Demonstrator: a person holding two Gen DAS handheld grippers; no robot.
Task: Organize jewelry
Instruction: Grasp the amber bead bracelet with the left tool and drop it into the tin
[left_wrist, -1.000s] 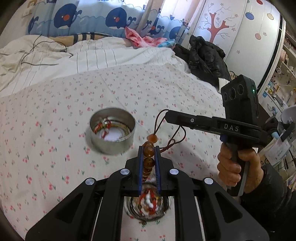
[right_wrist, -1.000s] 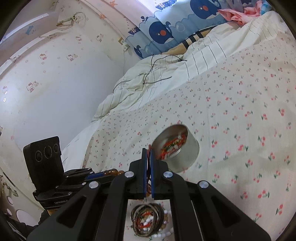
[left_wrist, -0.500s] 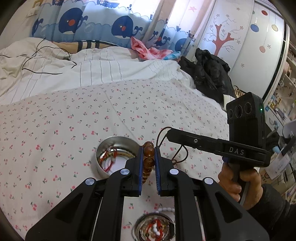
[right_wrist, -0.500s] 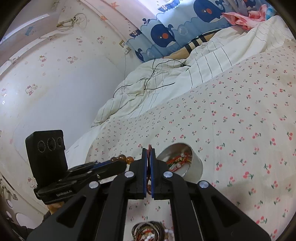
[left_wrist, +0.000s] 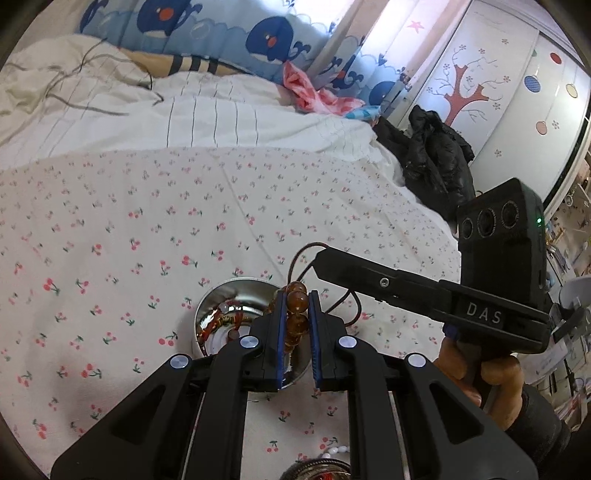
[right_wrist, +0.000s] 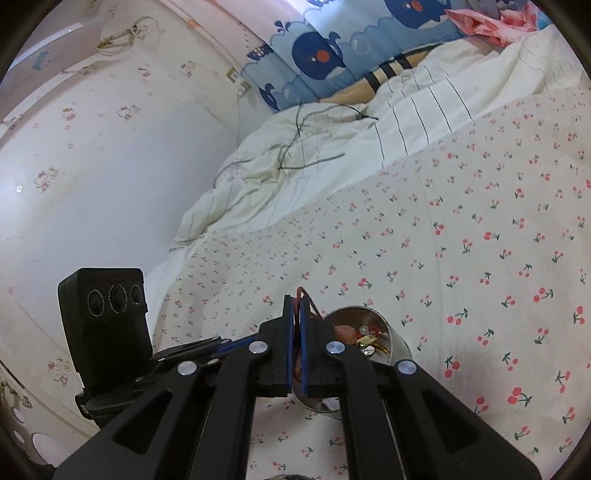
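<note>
My left gripper (left_wrist: 296, 325) clamps the amber bead bracelet (left_wrist: 295, 314) at lower centre, directly above the steel tin (left_wrist: 221, 295). My right gripper (right_wrist: 296, 332) pinches its brown cord (left_wrist: 306, 254), strung toward frame right; the left is nearer the tin.

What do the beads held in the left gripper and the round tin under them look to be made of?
Beads: translucent amber-brown with a glossy glint, likely resin, glass or polished stone, on a thin dark-red cord. Tin: bare shiny metal, probably steel or tinplate, its inner wall mirroring the jewelry inside.
</note>
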